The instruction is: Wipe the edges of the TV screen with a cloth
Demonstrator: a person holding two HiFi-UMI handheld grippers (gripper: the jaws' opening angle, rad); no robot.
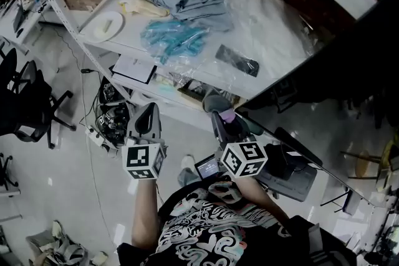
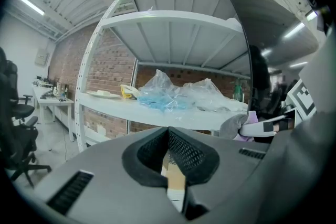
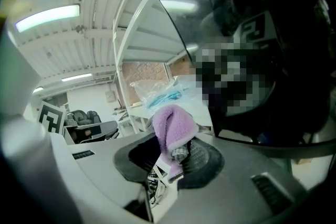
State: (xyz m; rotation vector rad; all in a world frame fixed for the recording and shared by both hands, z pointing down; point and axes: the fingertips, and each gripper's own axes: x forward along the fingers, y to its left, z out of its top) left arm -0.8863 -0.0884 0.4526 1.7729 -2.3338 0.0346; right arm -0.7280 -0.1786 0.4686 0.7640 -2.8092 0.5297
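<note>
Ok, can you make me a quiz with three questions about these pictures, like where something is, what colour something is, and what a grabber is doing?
1. Where does the black remote lie?
A) on the white shelf
B) on the floor
C) in a gripper

2. What colour is the cloth in the right gripper?
A) green
B) purple
C) orange

3. How do the jaws of the left gripper stand?
A) wide apart
B) clamped on a plate
C) together, with nothing between them

Answers:
1 A: the head view shows it lying on the shelf top.
2 B: the right gripper view shows fluffy purple fabric pinched in the jaws.
3 C: the left gripper view shows the jaws meeting with nothing held.
</note>
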